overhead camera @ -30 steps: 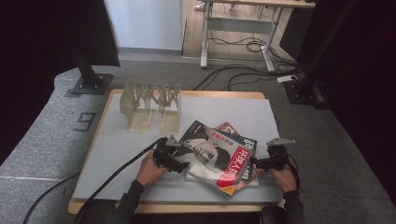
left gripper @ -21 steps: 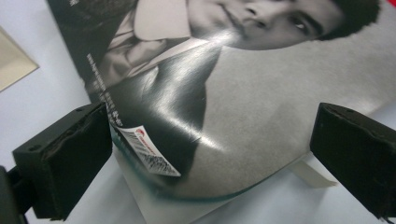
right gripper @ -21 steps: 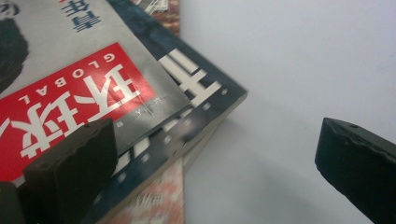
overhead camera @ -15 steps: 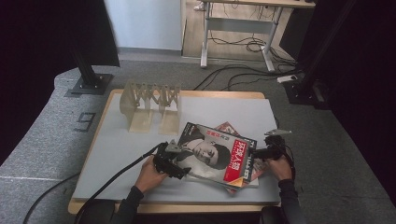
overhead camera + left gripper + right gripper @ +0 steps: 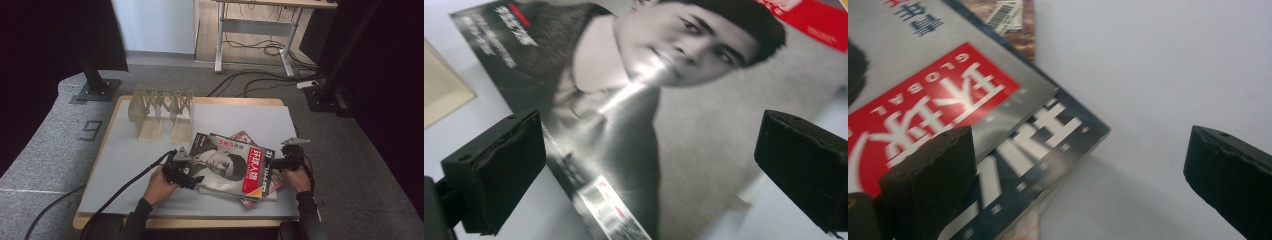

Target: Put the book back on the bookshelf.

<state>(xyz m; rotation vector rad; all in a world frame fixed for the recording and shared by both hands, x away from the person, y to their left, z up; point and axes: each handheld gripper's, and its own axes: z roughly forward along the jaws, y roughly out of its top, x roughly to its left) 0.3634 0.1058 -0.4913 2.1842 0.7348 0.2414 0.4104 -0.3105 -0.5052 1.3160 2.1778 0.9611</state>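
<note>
A stack of magazines lies on the grey mat [image 5: 125, 165]. The top magazine [image 5: 225, 167] has a black-and-white portrait cover [image 5: 664, 100] with a red title block [image 5: 933, 115]. A dark blue magazine [image 5: 1048, 145] and a reddish one [image 5: 243, 136] poke out beneath it. My left gripper [image 5: 192, 179] [image 5: 649, 170] is open, its jaws straddling the top magazine's left edge near the barcode. At the stack's right corner my right gripper [image 5: 276, 162] [image 5: 1080, 180] is open, one jaw over the red title and the other over bare mat.
A pale wooden slotted rack [image 5: 160, 107] stands at the back left of the mat; its base [image 5: 439, 85] shows beside the magazine. The table's wooden edge [image 5: 175, 222] runs along the front. Black stands and cables sit on the floor beyond.
My right gripper has moved up and inward to the stack's right corner. The left gripper has edged slightly closer onto the magazine's left edge.
</note>
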